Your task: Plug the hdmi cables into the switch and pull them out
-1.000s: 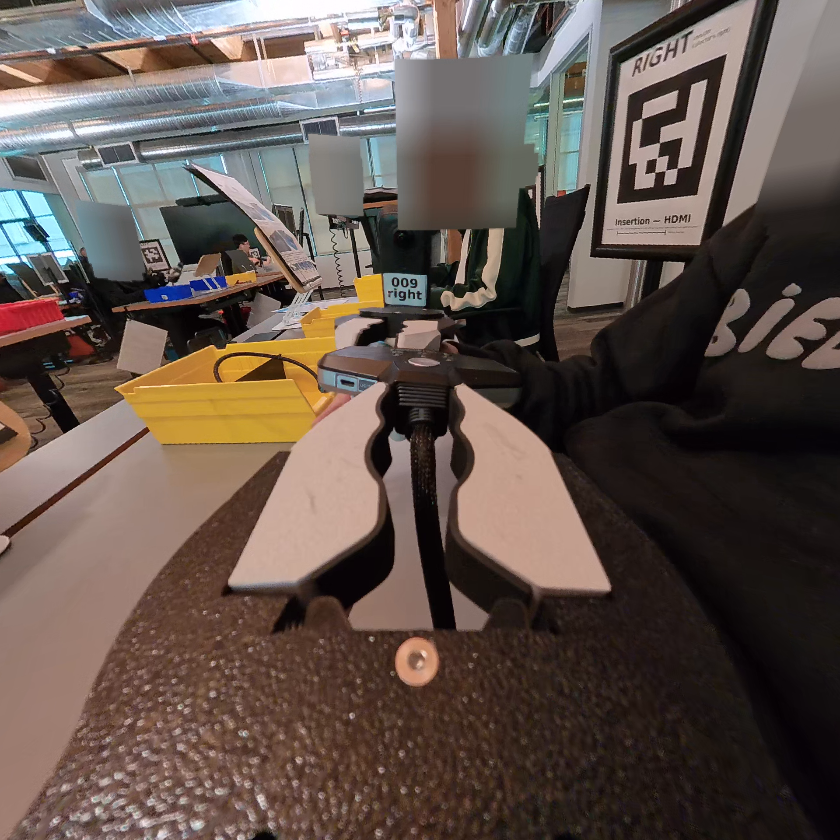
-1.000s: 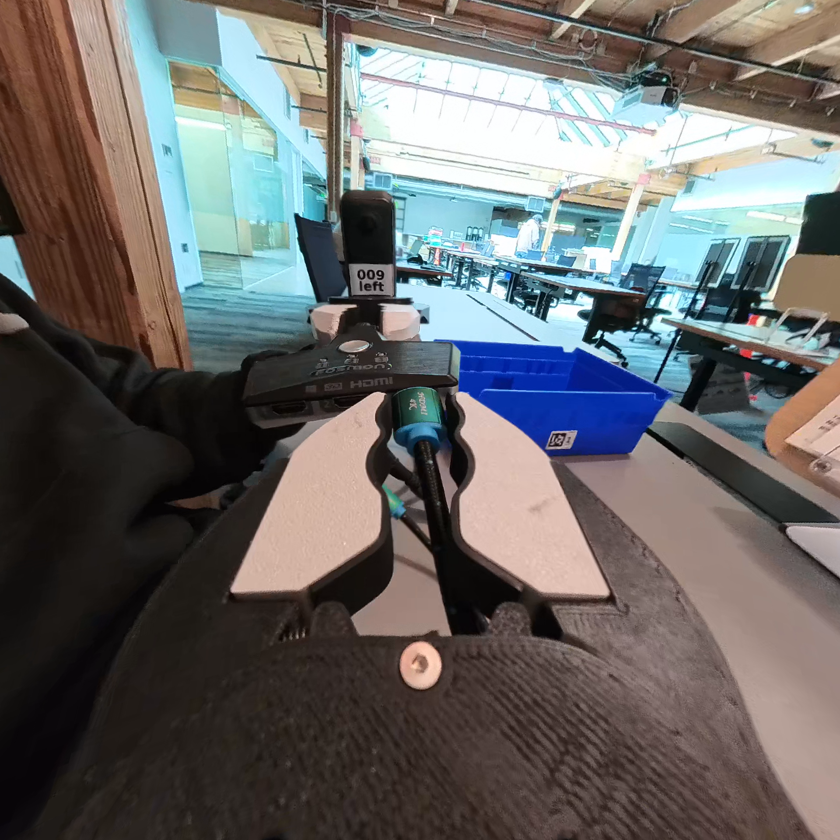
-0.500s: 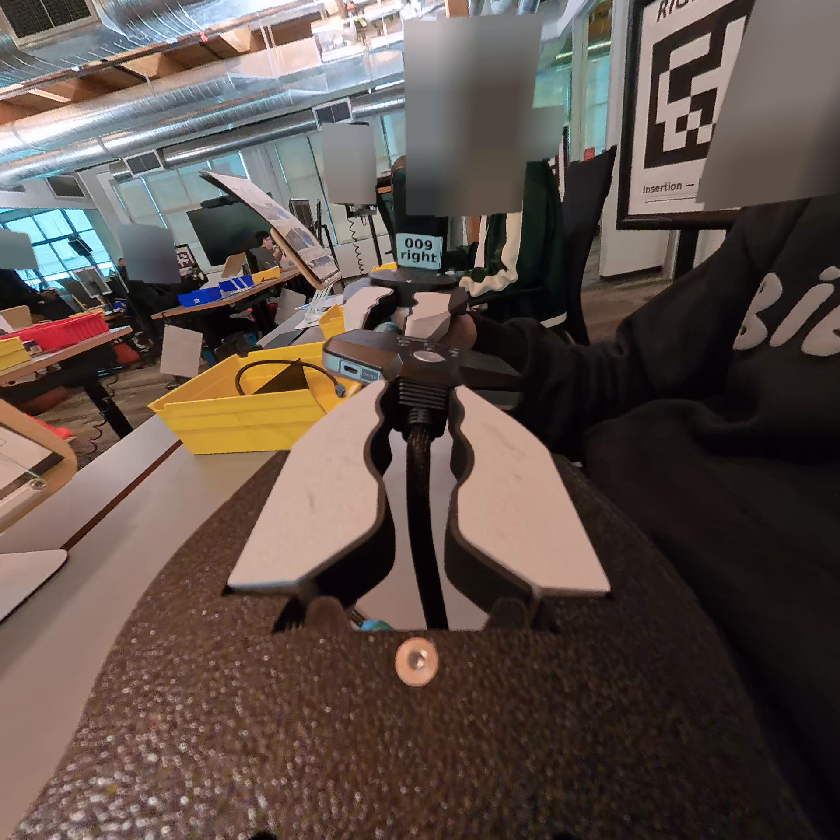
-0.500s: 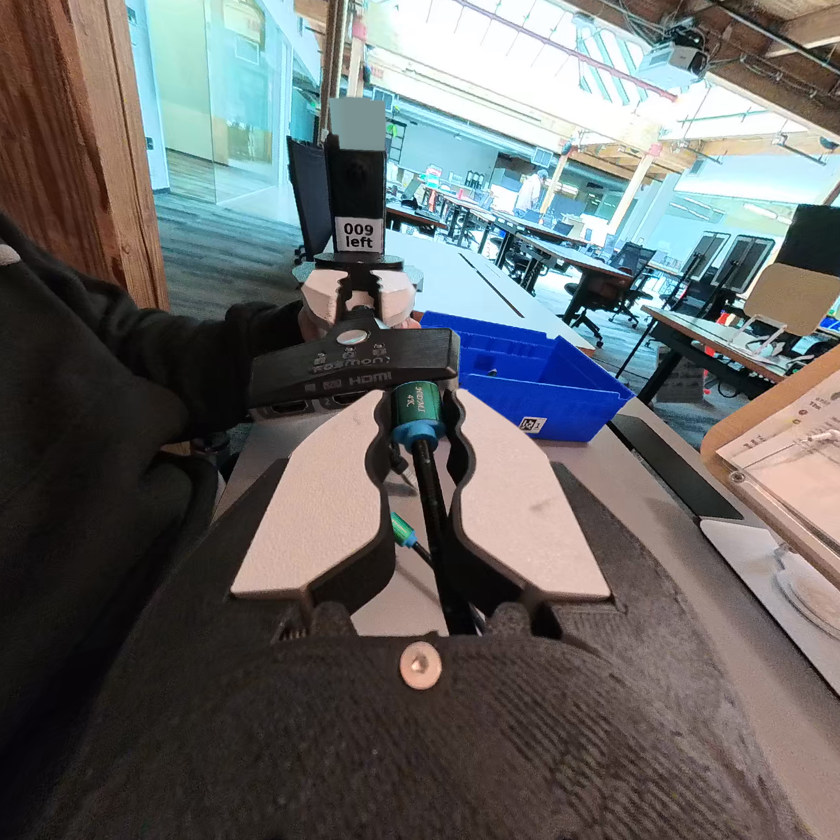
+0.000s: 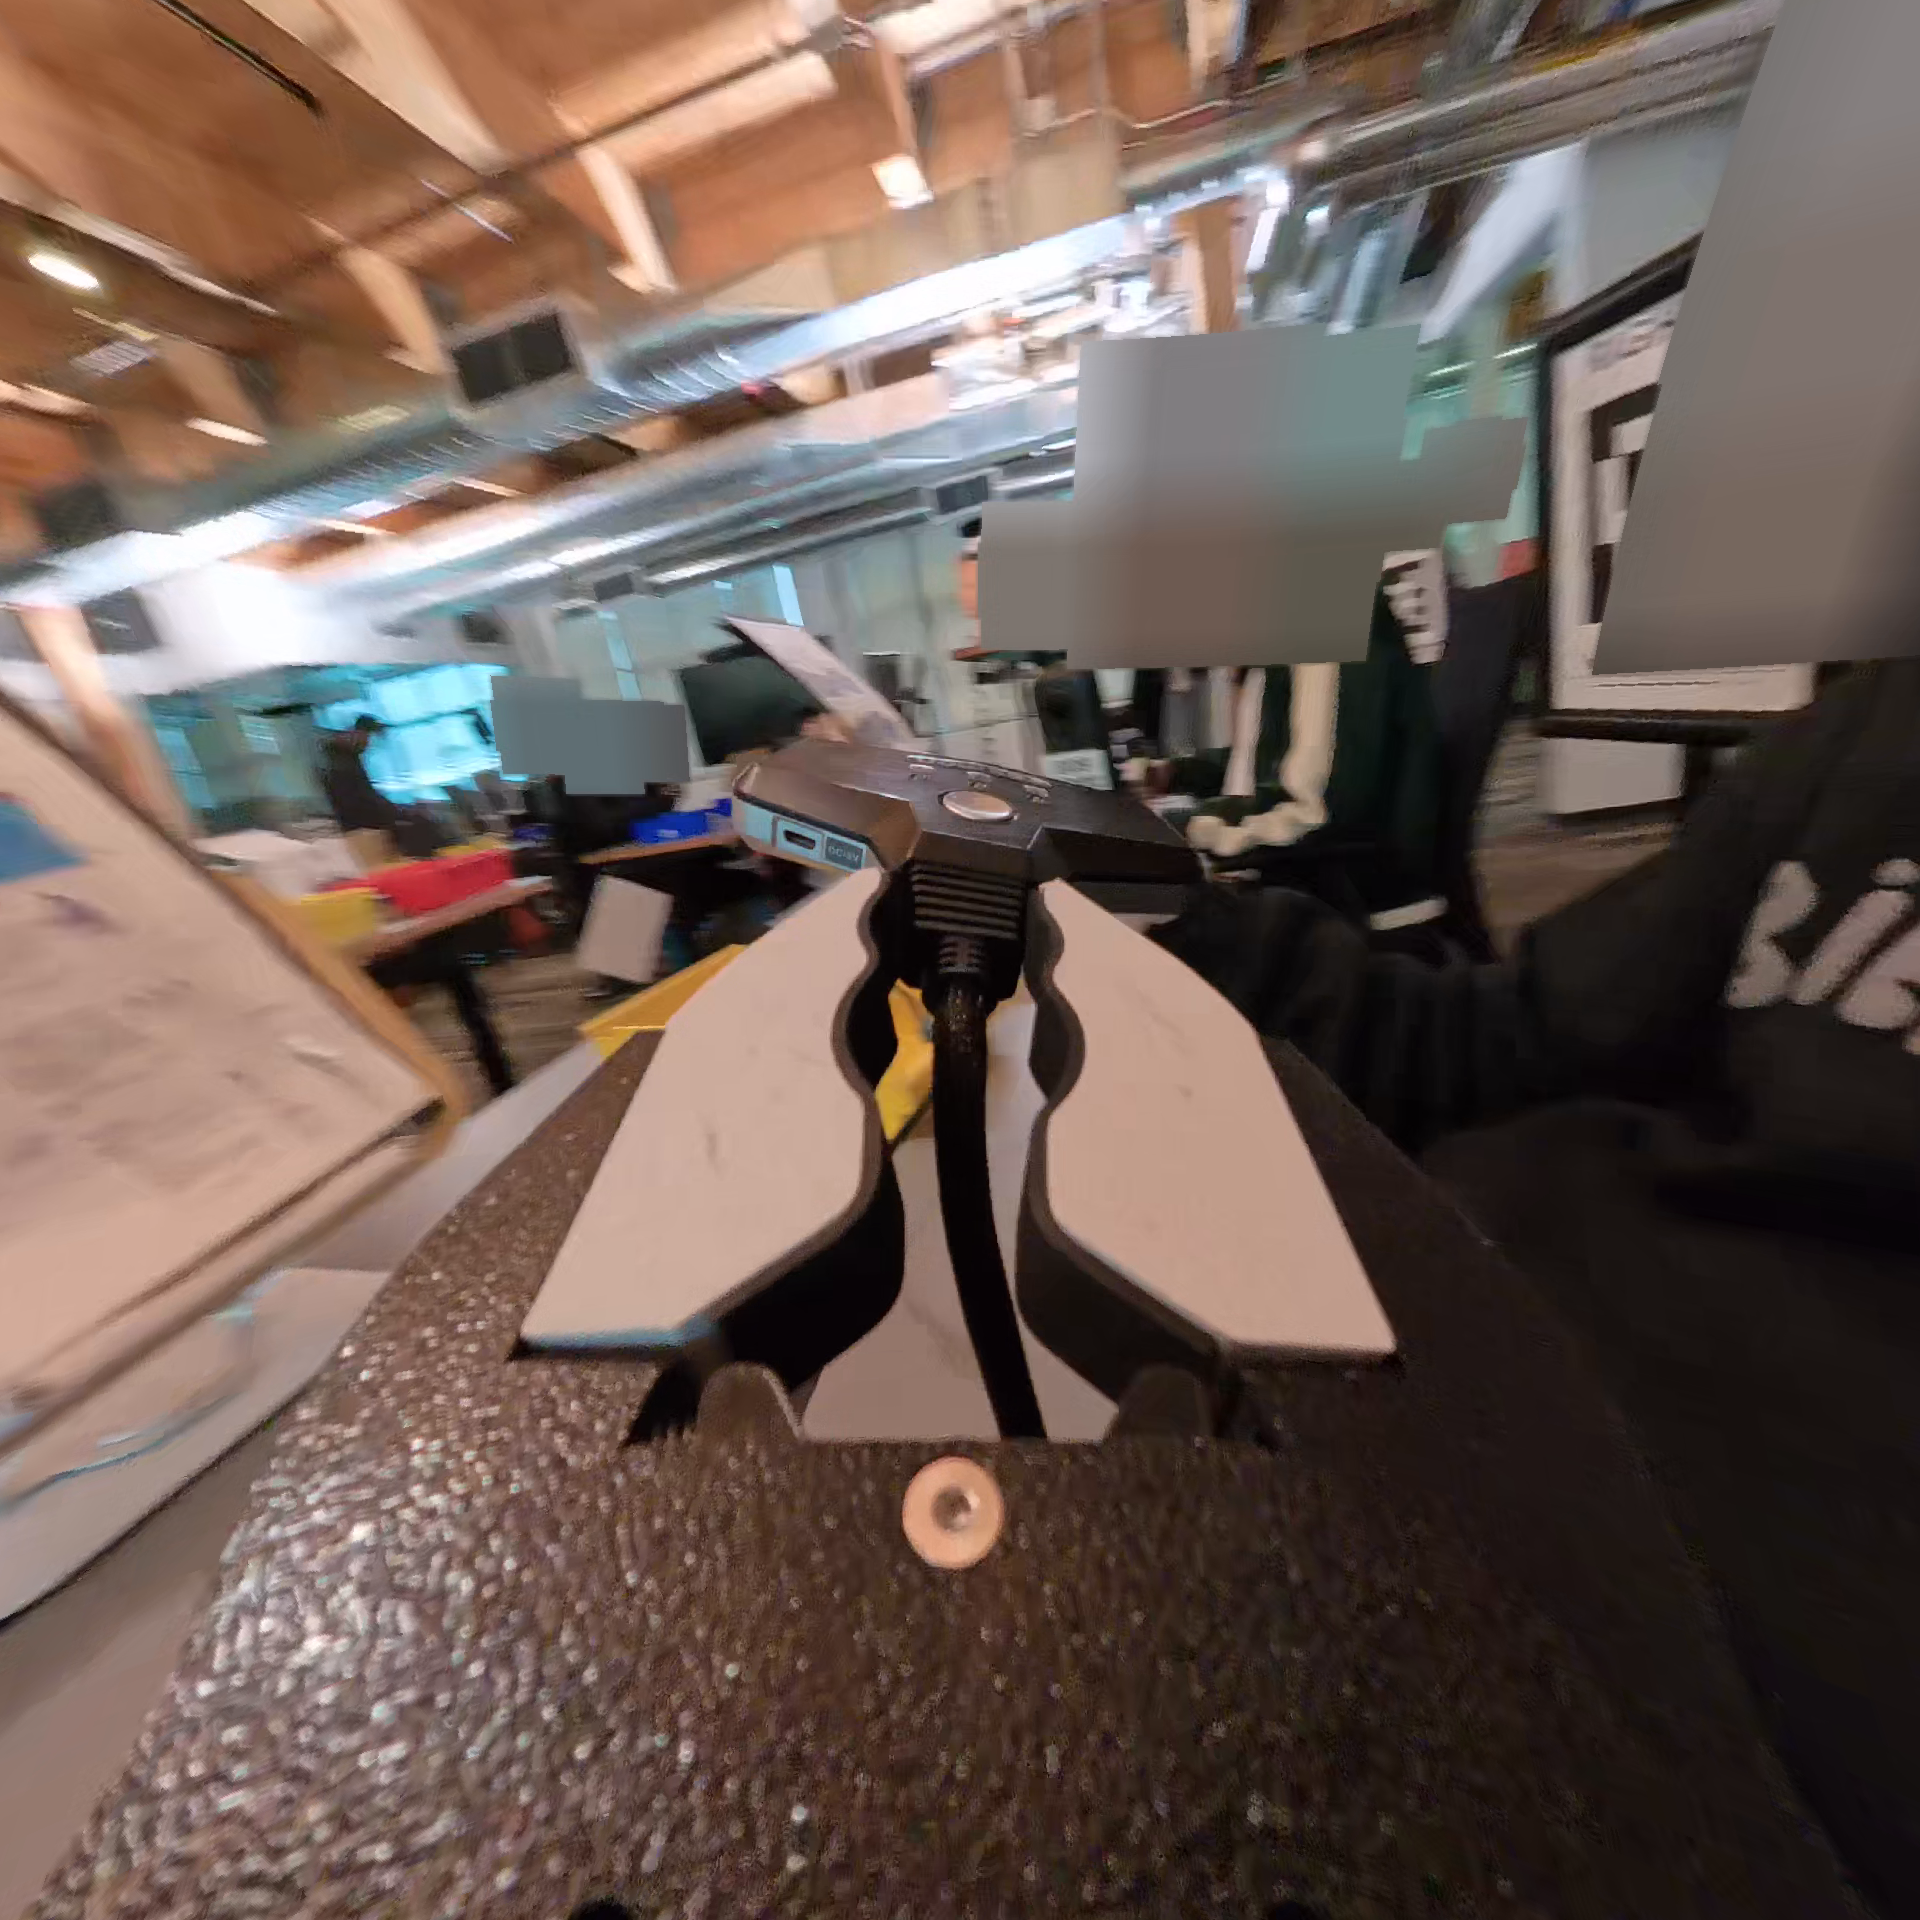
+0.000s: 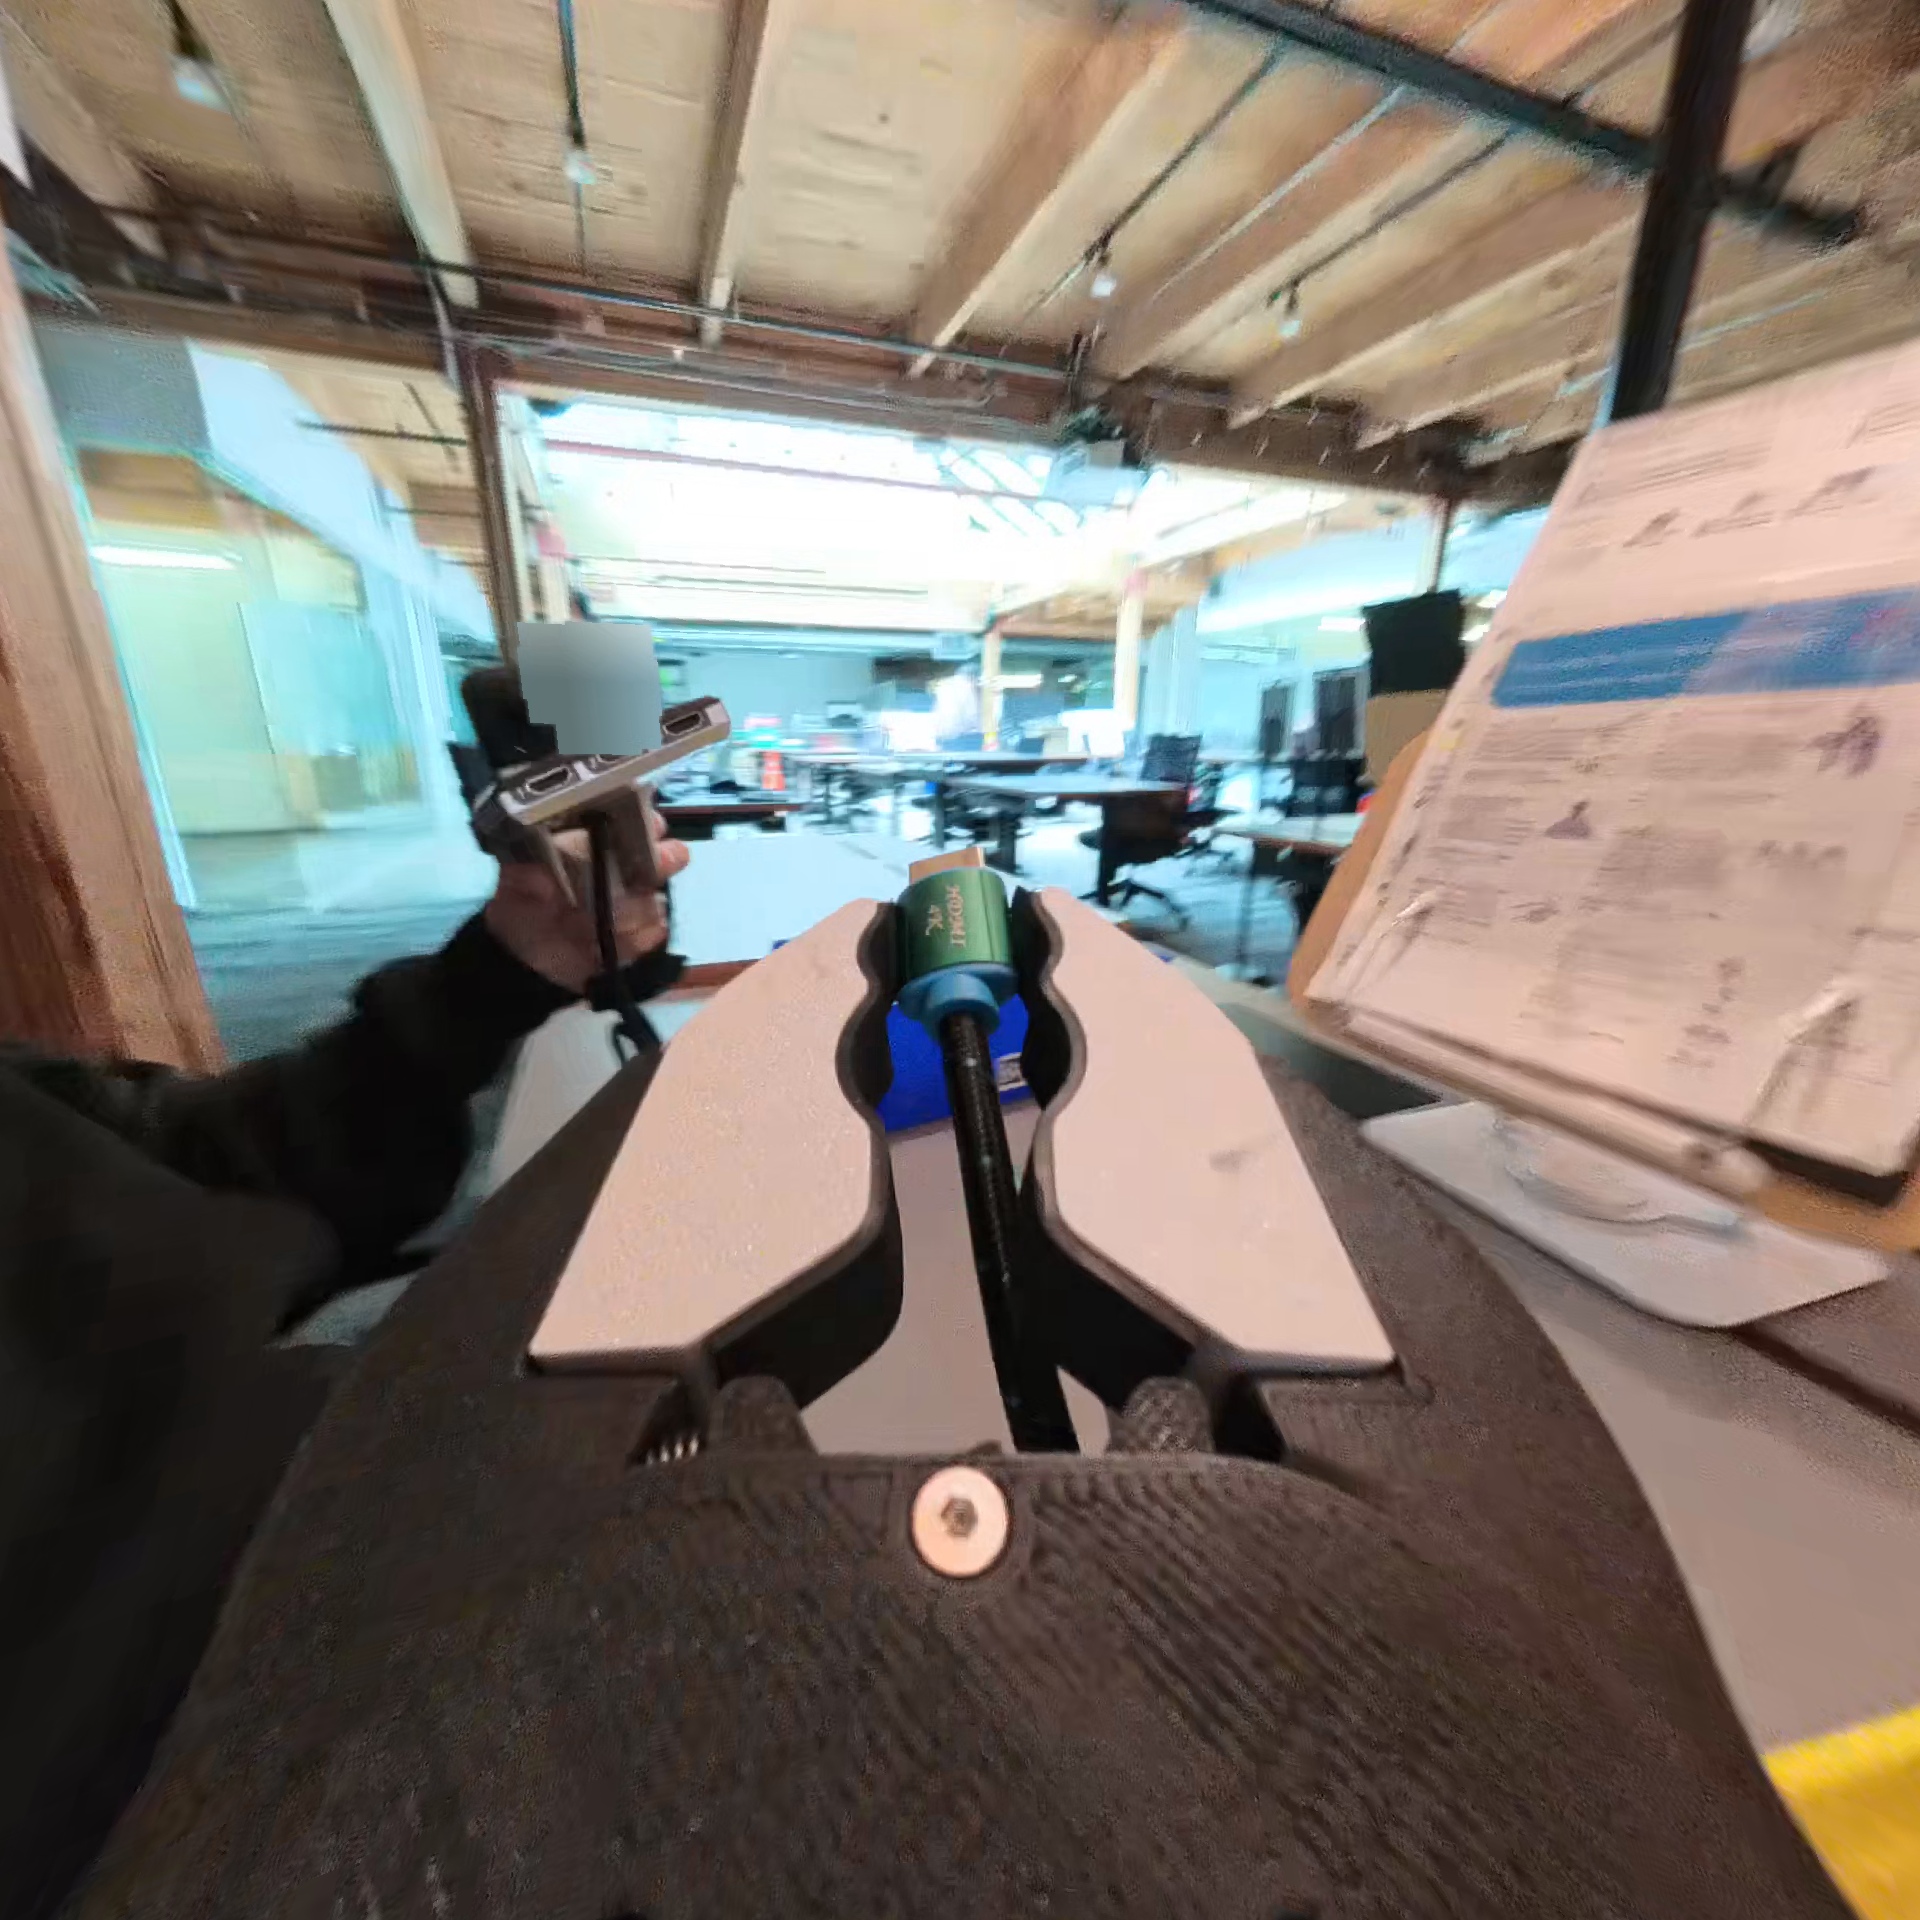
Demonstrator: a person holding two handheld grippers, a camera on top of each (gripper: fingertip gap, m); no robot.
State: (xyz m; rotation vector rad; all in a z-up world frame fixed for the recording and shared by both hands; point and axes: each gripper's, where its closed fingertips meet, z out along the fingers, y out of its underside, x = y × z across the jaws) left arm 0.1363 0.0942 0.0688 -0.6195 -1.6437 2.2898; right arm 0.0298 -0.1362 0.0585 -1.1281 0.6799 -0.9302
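In the left wrist view my left gripper [image 5: 961, 914] is shut on the black ribbed plug [image 5: 964, 906] of a black cable that is seated in the black HDMI switch [image 5: 961, 821], held in the air. In the right wrist view my right gripper [image 6: 951, 914] is shut on a green HDMI plug [image 6: 948, 925] with a blue collar; its metal tip is bare and free. The switch also shows in the right wrist view [image 6: 613, 774], far off to the left with its row of ports empty, carried by the other gripper and a hand [image 6: 582, 909].
A tilted board with a printed sheet [image 6: 1662, 810] stands close on the right; the left wrist view shows it on the left [image 5: 156, 1039]. A blue bin [image 6: 914, 1060] and a yellow bin [image 5: 904, 1049] sit behind the fingers on the grey table [image 6: 1714, 1507]. A dark sleeve [image 5: 1662, 1143] fills the right.
The green plug has come out of the switch. The two grippers have moved apart and tilted upward; the switch went off with the left gripper.
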